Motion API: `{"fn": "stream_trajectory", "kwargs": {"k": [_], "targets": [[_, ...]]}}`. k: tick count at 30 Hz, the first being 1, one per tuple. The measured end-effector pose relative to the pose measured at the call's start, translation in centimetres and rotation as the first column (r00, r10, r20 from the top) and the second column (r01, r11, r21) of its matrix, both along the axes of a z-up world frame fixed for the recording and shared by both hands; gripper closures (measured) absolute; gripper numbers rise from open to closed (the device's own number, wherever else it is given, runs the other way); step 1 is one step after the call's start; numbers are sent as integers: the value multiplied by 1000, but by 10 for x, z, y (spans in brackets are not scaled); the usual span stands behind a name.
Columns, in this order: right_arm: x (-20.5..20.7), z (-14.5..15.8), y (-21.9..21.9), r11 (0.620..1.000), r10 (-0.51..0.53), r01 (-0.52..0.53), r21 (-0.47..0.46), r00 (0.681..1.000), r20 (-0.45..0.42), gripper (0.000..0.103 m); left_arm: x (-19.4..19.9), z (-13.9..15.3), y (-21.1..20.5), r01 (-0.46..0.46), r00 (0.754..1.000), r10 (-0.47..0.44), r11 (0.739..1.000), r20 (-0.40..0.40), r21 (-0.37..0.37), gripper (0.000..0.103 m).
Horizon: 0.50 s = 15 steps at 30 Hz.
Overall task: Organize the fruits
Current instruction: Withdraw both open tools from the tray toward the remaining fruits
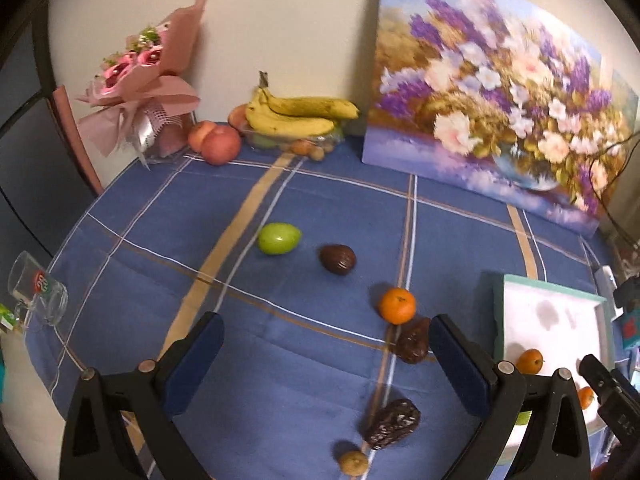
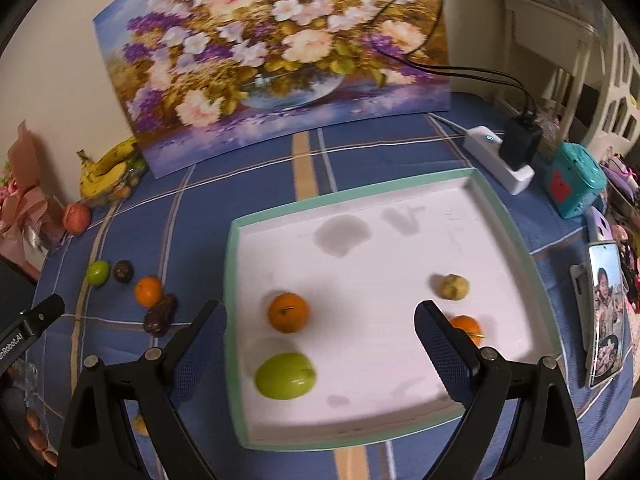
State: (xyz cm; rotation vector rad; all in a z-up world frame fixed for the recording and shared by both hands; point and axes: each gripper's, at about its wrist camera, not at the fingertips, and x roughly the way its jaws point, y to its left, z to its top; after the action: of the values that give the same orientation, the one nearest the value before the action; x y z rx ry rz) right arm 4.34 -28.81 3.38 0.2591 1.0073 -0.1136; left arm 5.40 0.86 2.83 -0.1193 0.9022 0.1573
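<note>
In the left wrist view, the left gripper [image 1: 326, 356] fills the bottom of the frame with its jaws spread wide and nothing between them, apparently ready to take a next piece. Loose fruit lies on the blue checked tablecloth [image 1: 132, 280] ahead: a green fruit [image 1: 279, 238] and a dark brown fruit [image 1: 337, 259] at centre, a small orange [image 1: 397, 305] to their lower right, with a wrinkled date [image 1: 412, 345] touching it. A second date [image 1: 394, 423] and a small tan fruit [image 1: 353, 463] sit at the bottom centre. At the right edge is the tray [image 1: 498, 320], so collected fruit goes there.

In the right wrist view, the right gripper [image 2: 320, 328] hovers over the tray [image 2: 230, 280] at centre, jaws spread and empty. Inside rest an orange [image 2: 288, 312], a green fruit [image 2: 285, 376], a tan fruit [image 2: 452, 287] and another orange [image 2: 466, 326] partly hidden behind the right finger. Sorting looks roughly half done.
</note>
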Motion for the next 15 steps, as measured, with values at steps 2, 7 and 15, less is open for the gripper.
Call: {"fn": "stream_trajectory", "kwargs": {"k": [2, 7, 15], "targets": [[1, 0, 8, 1000, 18, -18, 2, 1000, 0, 8, -4, 2, 8, -9, 1000, 9, 1000, 15, 2, 0], [5, -3, 34, 996, 74, -73, 41, 997, -6, 8, -13, 2, 28, -42, 999, 43, 998, 17, -42, 0], [7, -10, 75, 982, 150, -148, 121, 989, -9, 8, -20, -23, 49, -43, 995, 30, 988, -92, -147, 0]]}}
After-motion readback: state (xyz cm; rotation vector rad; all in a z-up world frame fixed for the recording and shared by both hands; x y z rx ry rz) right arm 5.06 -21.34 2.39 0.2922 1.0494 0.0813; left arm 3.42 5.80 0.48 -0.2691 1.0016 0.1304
